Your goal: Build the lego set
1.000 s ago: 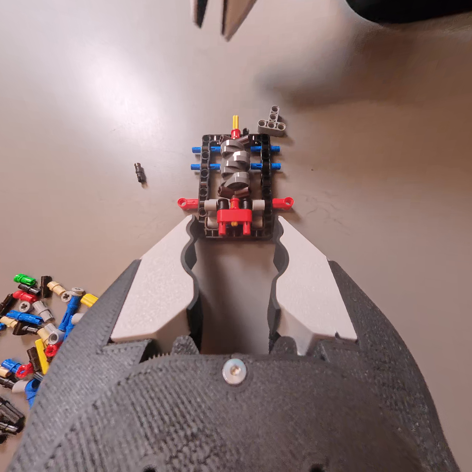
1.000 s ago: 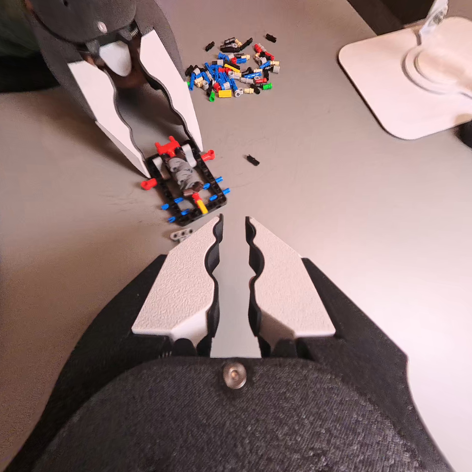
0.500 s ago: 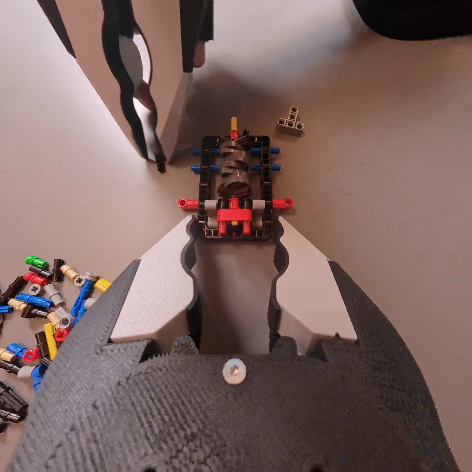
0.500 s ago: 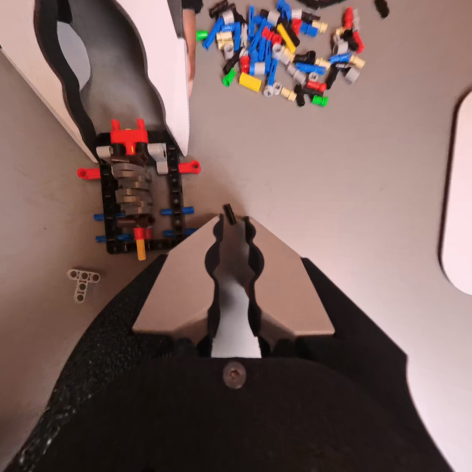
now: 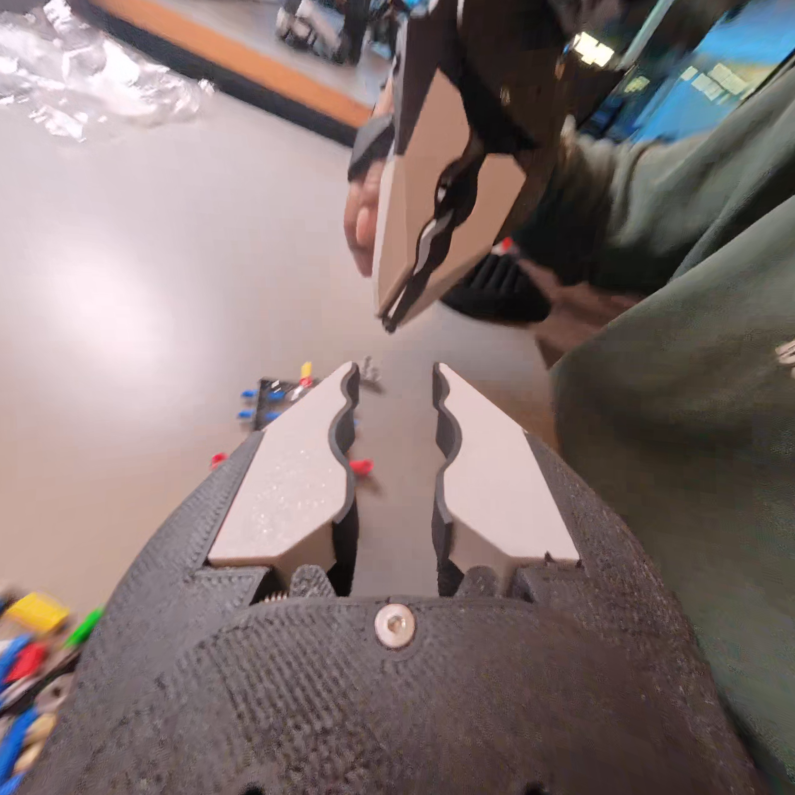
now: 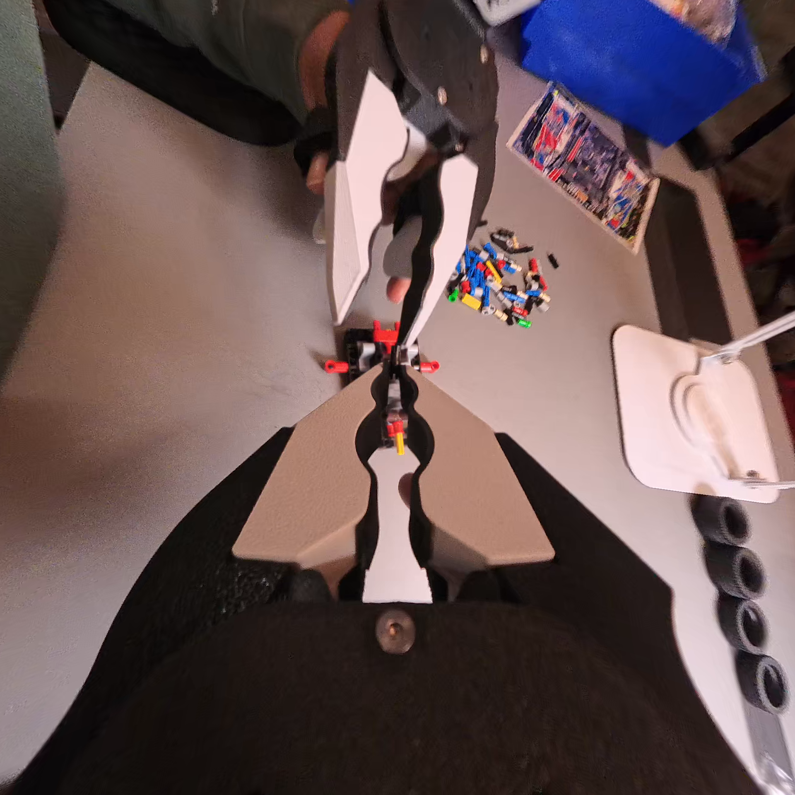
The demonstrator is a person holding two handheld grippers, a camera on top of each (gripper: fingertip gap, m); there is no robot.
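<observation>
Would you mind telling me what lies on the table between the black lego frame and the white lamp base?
In the right wrist view, nothing: bare grey table separates the lego frame from the lamp base. The loose pile lies farther back.

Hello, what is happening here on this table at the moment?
A person holds a two-finger gripper in each hand and is building a lego set. The right gripper is raised above the table, shut on a small black pin. The left gripper is open, holds nothing, and is lifted off the half-built black frame, which lies on the table. A pile of loose parts waits beside it, with four black tyres and a booklet farther off.
</observation>
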